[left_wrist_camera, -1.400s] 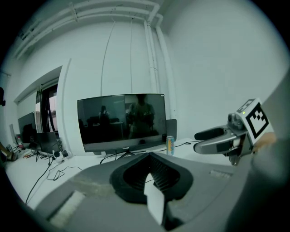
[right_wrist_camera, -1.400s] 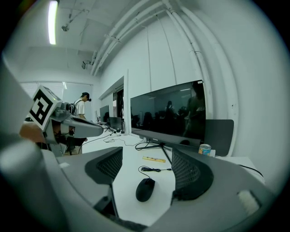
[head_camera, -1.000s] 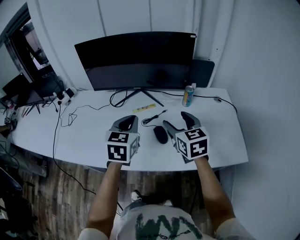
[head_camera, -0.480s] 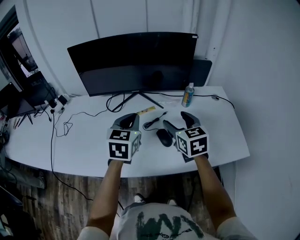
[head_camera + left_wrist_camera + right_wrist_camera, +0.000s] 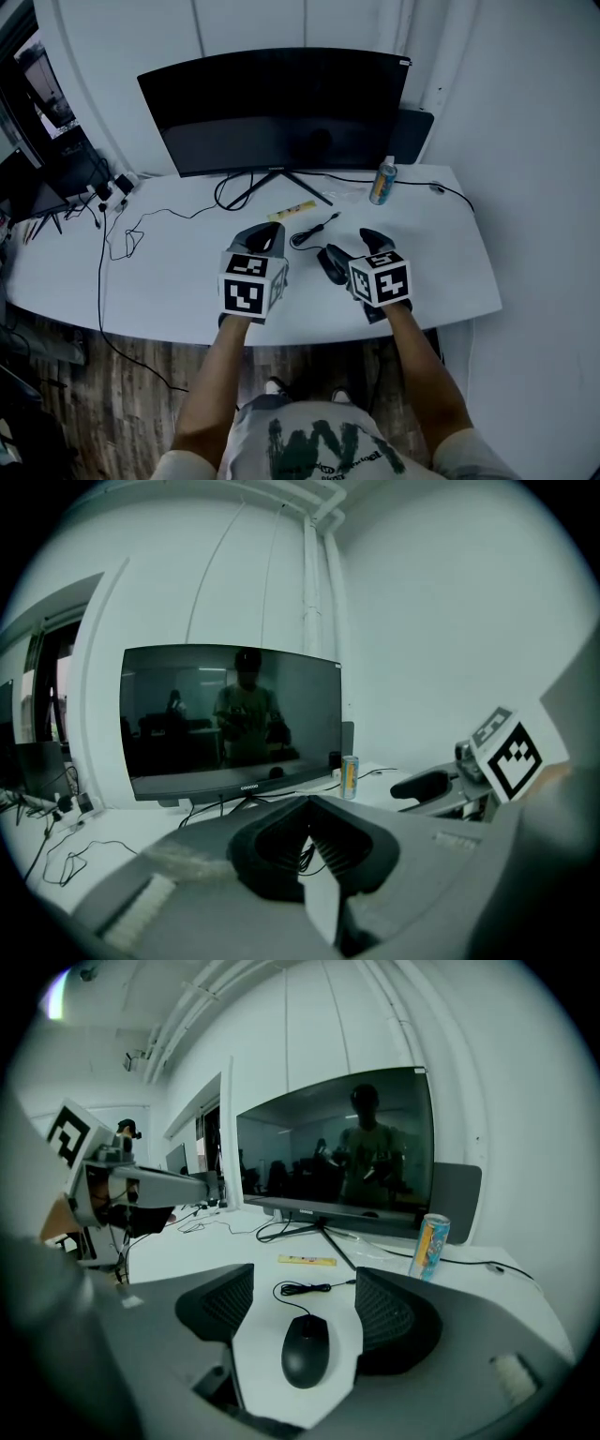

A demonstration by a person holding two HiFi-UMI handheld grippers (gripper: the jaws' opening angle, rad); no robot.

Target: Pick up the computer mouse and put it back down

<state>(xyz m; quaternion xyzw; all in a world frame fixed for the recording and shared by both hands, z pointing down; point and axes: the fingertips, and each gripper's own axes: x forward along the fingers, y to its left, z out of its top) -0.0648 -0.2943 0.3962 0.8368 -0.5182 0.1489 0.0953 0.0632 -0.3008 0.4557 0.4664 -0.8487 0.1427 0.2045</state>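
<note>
**TOOL STATUS / OBJECT LOCATION**

Head view: both units sit over the white table (image 5: 169, 272), in front of the monitor (image 5: 272, 108). Left hand-held gripper (image 5: 262, 236) is beside the right hand-held gripper (image 5: 349, 246).

Left gripper view: jaws clenched, tips meeting, nothing btwn them.

Right gripper view: jaws released, wide apart. Computer mouse (image 5: 306, 1351) lies on the table btwn the pads, w/ no contact on either side.

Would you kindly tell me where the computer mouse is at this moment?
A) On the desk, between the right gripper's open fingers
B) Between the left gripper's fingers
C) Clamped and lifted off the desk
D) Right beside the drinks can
A: in the right gripper view the mouse rests on the desk between the spread fingers of the right gripper, with white desk showing on both sides.
</note>
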